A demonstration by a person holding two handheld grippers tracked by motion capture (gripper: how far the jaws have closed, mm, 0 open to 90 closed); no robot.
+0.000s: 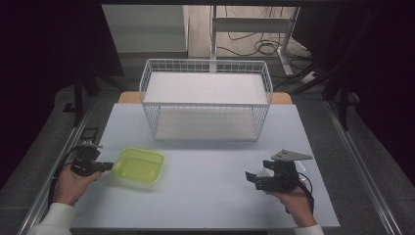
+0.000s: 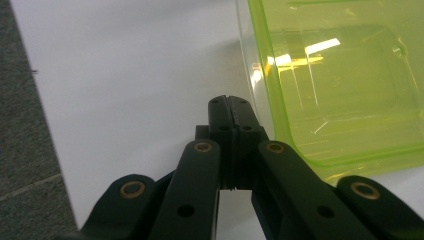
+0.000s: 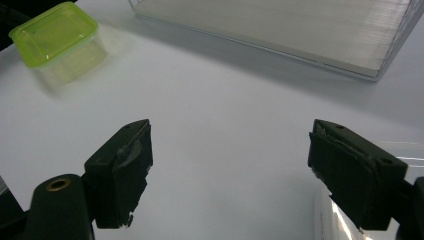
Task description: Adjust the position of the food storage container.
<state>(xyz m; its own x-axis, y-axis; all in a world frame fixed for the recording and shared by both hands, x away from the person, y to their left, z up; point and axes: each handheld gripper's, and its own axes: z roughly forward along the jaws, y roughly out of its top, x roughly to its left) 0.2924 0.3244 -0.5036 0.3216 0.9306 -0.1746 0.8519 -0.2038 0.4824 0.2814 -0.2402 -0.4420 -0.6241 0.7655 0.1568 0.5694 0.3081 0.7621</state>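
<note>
A yellow-green see-through plastic box (image 1: pixel 138 166) lies on the white table (image 1: pixel 205 196) at the front left. My left gripper (image 1: pixel 108 166) is shut, its tips right beside the box's left edge. In the left gripper view the jaws (image 2: pixel 229 105) are pressed together with nothing between them, and the box (image 2: pixel 345 85) is just to their right. My right gripper (image 1: pixel 254 179) is at the front right, held open over bare table. In the right gripper view its fingers (image 3: pixel 125 160) stand wide apart, and the box (image 3: pixel 55 35) is far off at the upper left.
A white wire basket (image 1: pixel 205 98) with a white floor stands at the back middle of the table; its near wall (image 3: pixel 280 30) is ahead of the right gripper. A clear plastic piece (image 3: pixel 345 222) lies by the right gripper's right jaw. Dark floor borders the table.
</note>
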